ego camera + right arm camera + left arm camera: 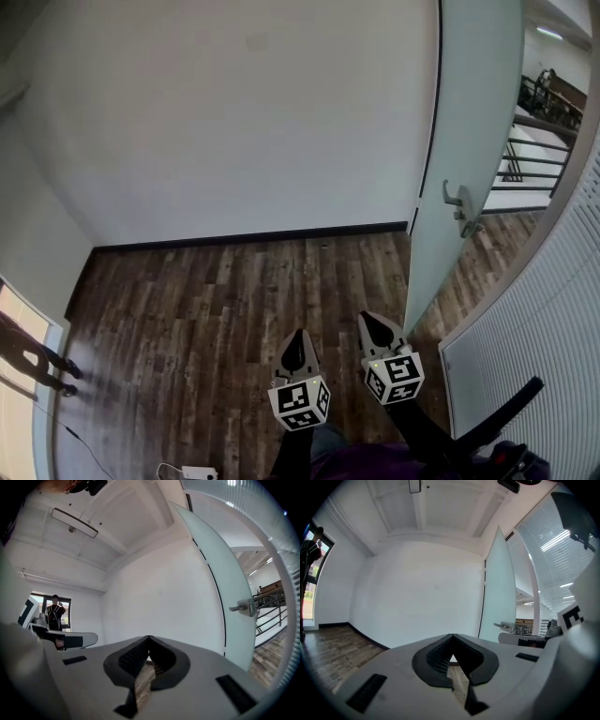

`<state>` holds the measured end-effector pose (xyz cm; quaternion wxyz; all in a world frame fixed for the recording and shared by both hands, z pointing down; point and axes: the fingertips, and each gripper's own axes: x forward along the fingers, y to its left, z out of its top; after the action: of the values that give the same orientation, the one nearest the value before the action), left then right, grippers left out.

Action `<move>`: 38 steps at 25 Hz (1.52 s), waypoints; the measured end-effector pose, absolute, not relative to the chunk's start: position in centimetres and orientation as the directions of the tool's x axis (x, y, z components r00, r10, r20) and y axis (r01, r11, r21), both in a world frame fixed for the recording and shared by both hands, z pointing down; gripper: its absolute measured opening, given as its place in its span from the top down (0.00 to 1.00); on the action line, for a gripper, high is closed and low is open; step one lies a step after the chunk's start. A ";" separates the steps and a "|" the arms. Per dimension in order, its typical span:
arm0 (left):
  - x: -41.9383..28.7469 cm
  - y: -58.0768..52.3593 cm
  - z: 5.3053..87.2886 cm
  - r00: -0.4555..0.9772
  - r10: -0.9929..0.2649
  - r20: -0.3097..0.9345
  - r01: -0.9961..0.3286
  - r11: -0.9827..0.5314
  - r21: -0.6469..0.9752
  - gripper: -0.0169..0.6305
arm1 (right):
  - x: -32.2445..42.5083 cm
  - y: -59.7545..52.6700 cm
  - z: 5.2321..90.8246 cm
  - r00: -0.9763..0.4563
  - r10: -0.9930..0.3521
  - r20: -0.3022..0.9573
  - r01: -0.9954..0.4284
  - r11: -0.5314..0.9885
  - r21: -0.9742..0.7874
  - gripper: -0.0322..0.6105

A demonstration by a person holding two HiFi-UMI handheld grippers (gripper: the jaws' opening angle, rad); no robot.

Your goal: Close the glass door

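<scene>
Left edge of the floor: person beside a bright window; the head view shows only the legs.
Floor: dark wood planks, ending at a black skirting strip.
Cable: thin and pale, lying near the floor's lower left corner and running to a small white box.
Wall: plain white, filling the far side of the room.
Left tongs: pressed together, tips meeting, nothing between them. Held level over the floor, pointing toward the wall, with the marker cube at the rear.
Right tongs: pressed together, tips meeting, empty. Just beside the left tongs and the nearer of the two to the door, though apart from it. Cube at the rear.
Glass door: frosted, pale green, standing open at the right end of the wall. Its lower edge meets the floor just right of the right tongs.
Handle: metal lever on the door's face, near its right edge; neither tongs touches it.
Railing: dark metal bars, seen past the door.
Slatted wall: white, ribbed and curved, along the right edge.
</scene>
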<state>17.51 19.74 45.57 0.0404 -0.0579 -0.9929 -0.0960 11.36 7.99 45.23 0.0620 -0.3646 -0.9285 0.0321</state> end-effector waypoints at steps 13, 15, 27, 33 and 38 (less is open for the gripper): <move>7.5 30.4 45.4 -0.993 0.076 0.087 0.092 0.976 0.196 0.97 | 1.9 18.6 44.9 -0.745 0.660 0.094 0.654 0.751 -0.092 0.95; 6.7 31.5 45.8 -0.994 0.065 0.090 0.082 0.977 0.198 0.97 | 1.3 19.6 45.3 -0.753 0.651 0.100 0.645 0.759 -0.088 0.95; -0.3 32.9 47.2 -0.994 -0.032 0.100 -0.006 0.969 0.249 0.97 | -4.3 20.1 46.7 -0.817 0.561 0.132 0.556 0.828 -0.079 0.95; -6.5 33.3 48.1 -0.992 -0.042 0.116 -0.014 0.973 0.231 0.97 | -11.0 20.6 47.4 -0.822 0.555 0.130 0.548 0.832 -0.089 0.95; -13.2 34.8 47.4 -0.993 -0.044 0.112 -0.016 0.971 0.239 0.97 | -17.2 22.4 46.5 -0.817 0.563 0.127 0.557 0.826 -0.082 0.95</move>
<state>-13.17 34.84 47.37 0.0585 0.0152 -0.9910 -0.1195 -17.16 22.43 46.54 0.0730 -0.2939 -0.9528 0.0203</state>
